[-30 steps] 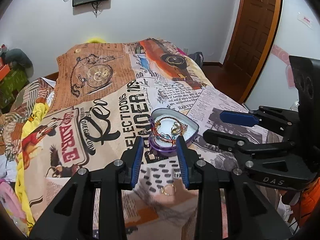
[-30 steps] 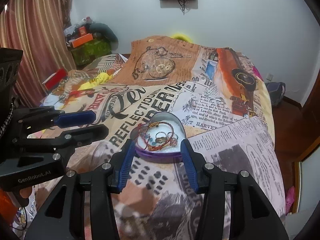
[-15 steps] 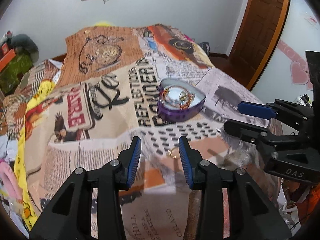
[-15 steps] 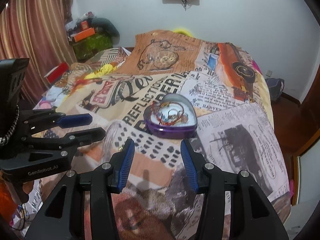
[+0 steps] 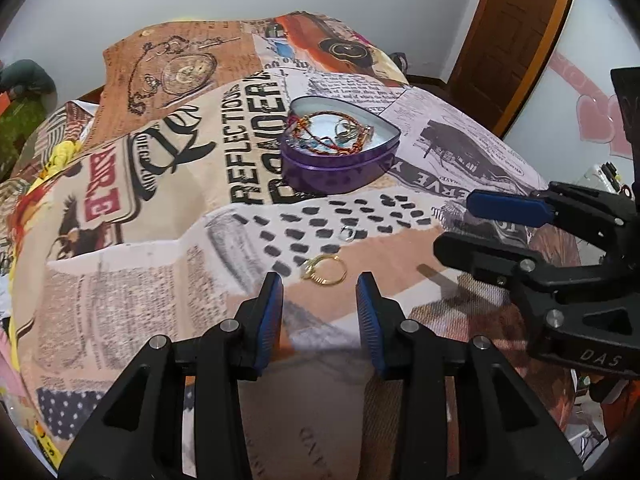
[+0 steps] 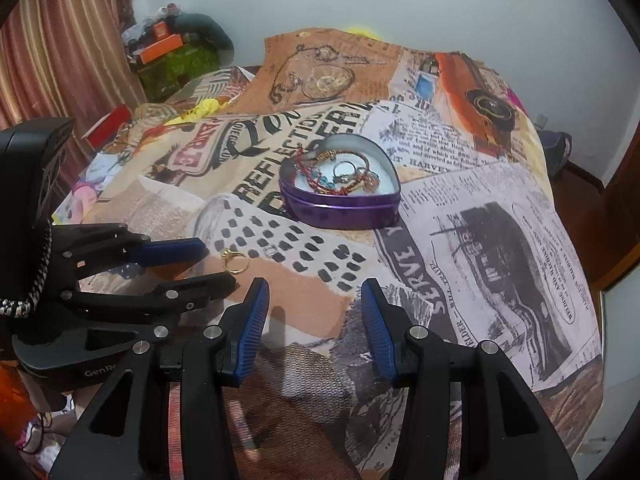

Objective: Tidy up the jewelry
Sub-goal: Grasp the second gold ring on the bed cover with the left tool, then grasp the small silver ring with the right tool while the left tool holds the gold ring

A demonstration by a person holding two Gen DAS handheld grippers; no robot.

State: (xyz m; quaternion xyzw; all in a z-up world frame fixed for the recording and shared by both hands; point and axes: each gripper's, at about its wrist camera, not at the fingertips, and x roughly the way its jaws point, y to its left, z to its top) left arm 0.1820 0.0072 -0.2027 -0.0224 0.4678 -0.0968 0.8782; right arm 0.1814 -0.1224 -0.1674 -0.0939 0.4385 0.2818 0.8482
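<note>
Left gripper (image 5: pixel 319 284) at lower centre of the left wrist view, blue-padded jaws parted wide, nothing between them, tips poised just short of a gold ring (image 5: pixel 325 270) lying flat on the printed bedspread (image 5: pixel 132 280). Just beyond, slightly right, a small silver ring (image 5: pixel 346 233) on a patch of black dashes. Further up, centre of frame, a purple heart-shaped tin (image 5: pixel 340 168), open-topped, holding a tangle of red and gold bracelets (image 5: pixel 320 136) and rings. Right gripper (image 5: pixel 452 224) reaching in from the right edge, side on, jaws parted and empty, well apart from both rings. In the right wrist view, right gripper (image 6: pixel 315 294) at lower centre, jaws spread wide, gripping nothing, hovering over bare fabric (image 6: pixel 480 240). Left gripper (image 6: pixel 220 266) entering from the left edge, jaws apart, gold ring (image 6: pixel 235 260) sitting just past the tips, silver ring (image 6: pixel 271 251) slightly to its right. Purple tin (image 6: pixel 340 204) above centre, jewelry piled inside. Beyond the bed: white wall (image 6: pixel 440 8), striped curtain (image 6: pixel 60 40) at upper left, cluttered shelf (image 6: pixel 172 52) beside it, brown wooden door (image 5: pixel 512 20) at upper right of the left wrist view.
</note>
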